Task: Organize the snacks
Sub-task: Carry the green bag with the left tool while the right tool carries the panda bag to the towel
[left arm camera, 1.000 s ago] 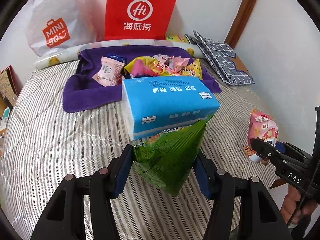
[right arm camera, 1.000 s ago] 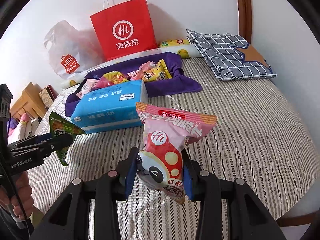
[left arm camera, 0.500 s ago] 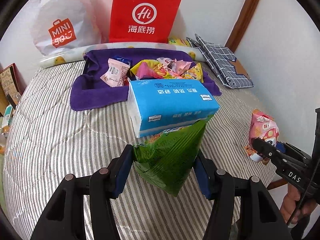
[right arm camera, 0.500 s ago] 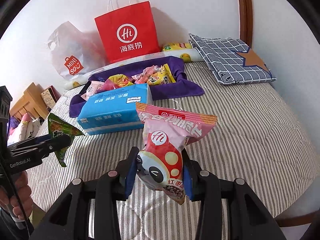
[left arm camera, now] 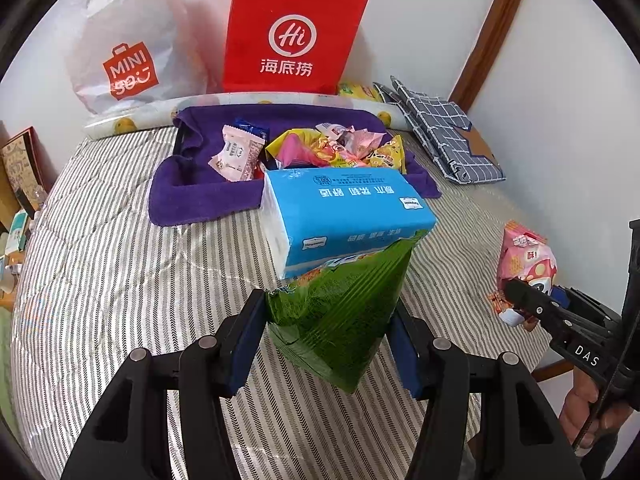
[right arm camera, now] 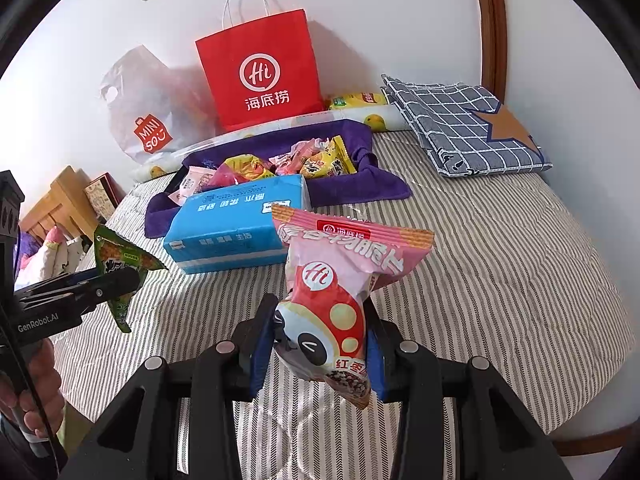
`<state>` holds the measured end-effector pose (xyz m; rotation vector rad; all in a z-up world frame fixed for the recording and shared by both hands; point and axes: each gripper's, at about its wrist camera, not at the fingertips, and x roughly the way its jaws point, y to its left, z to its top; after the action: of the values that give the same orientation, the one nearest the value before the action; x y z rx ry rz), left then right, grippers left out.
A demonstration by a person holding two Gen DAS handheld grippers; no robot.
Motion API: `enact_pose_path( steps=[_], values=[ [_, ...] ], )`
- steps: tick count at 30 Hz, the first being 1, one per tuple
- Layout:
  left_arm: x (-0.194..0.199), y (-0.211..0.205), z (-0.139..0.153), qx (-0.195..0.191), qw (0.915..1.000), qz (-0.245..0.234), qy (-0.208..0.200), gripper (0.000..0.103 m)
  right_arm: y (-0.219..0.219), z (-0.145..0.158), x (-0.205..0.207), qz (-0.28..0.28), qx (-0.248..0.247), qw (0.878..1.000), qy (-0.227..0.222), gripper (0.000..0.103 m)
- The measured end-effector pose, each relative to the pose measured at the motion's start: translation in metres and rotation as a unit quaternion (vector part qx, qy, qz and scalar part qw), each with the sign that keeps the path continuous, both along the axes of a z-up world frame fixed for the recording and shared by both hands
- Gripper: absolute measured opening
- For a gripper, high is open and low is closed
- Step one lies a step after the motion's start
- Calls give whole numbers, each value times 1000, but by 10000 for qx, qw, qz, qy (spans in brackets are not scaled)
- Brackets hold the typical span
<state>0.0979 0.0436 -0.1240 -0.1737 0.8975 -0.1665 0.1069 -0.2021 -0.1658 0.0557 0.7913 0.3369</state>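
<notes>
The left tongs (left arm camera: 326, 330) clench a green snack bag (left arm camera: 340, 312) above the bed's (left arm camera: 120, 280) near edge; the right tongs (right arm camera: 320, 344) grip a pink snack packet (right arm camera: 332, 292) — both short of the purple tray (left arm camera: 200, 196) near the far edge.

Two held snack packets (left arm camera: 340, 312), one tissue pack (left arm camera: 348, 212), two bags (left arm camera: 288, 36).

Red paper bag (left arm camera: 294, 36), at 12 o'clock, is showing a white ringed "Hi" above "海底捞". White plastic bag (left arm camera: 124, 32), at 11 o'clock, is reading "MINI SO". Pink snack packet (right arm camera: 334, 292) is carrying "Hi" and "海底捞". Right tongs (left arm camera: 520, 300) are bearing "DAS"; left tongs (right arm camera: 116, 280) are bearing "GenRobot.AI". Blue tissue pack (left arm camera: 348, 216) is showing Chinese print too distorted to read.
</notes>
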Motion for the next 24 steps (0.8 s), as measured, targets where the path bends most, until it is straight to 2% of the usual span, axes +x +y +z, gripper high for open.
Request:
enact_pose_path(
  steps=[24],
  values=[
    [3, 1, 6, -18, 10000, -33, 8, 58, -1, 2, -1, -51, 38, 10000, -47, 38]
  ],
)
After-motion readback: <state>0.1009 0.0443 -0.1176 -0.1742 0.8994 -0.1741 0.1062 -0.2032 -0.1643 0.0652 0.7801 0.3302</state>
